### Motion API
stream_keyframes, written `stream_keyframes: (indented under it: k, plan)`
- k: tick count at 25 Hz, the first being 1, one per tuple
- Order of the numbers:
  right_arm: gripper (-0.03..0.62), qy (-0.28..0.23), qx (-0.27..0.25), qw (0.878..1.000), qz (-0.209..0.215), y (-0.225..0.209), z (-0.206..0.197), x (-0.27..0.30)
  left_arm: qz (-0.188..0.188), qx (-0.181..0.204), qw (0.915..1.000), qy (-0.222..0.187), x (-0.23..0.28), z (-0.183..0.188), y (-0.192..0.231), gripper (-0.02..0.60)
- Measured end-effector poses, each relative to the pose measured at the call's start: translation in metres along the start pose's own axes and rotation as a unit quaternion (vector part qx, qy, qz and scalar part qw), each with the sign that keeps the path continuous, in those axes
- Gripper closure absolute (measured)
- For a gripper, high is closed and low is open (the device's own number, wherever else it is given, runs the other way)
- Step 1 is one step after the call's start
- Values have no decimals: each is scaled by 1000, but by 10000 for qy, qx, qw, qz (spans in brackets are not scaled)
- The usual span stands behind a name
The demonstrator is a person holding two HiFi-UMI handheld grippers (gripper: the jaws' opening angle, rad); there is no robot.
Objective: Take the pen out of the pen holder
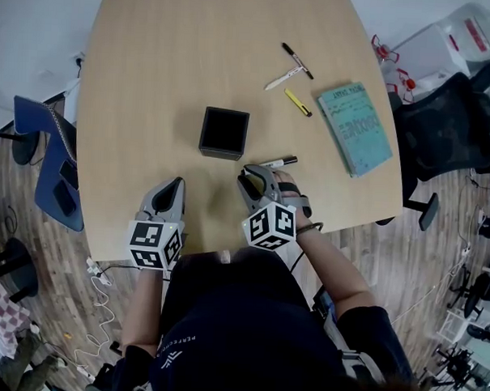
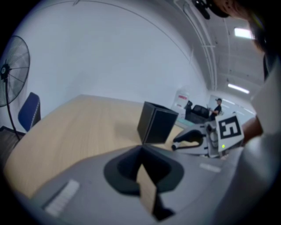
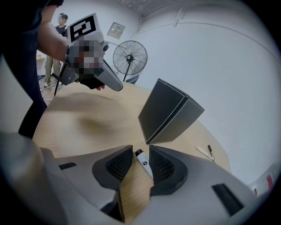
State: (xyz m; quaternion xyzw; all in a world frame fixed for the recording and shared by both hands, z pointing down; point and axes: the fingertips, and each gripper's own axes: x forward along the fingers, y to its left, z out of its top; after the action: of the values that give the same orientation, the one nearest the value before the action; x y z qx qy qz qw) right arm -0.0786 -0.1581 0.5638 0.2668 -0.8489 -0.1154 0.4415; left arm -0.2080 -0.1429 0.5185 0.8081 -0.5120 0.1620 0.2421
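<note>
Right claw (image 3: 140, 149), jaws apart: the pen (image 3: 143, 162) lies flat on the table (image 1: 153, 65) between my pads, unclamped, dark end toward twelve o'clock. It is already outside the pen holder (image 3: 169, 114), which stands at one o'clock. Probably light, stiff and smooth, so apt to roll; best pinched mid-barrel. Left claw (image 2: 141, 149), at nine o'clock: jaws together, empty.
</note>
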Motion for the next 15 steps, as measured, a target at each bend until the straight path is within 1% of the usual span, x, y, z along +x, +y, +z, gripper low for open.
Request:
stream_keyframes:
  k: [1, 5, 15]
  plan:
    - [482, -14, 24, 10000, 13, 0, 1, 0, 0, -2, 10000, -1, 0, 0, 0, 578]
    - [485, -45, 101, 9999, 6, -1, 4, -3, -9, -12, 10000, -49, -3, 3, 1, 578]
    - [516, -300, 499, 9981, -218, -22, 16, -35, -110, 77, 9994, -327, -10, 29, -8, 578]
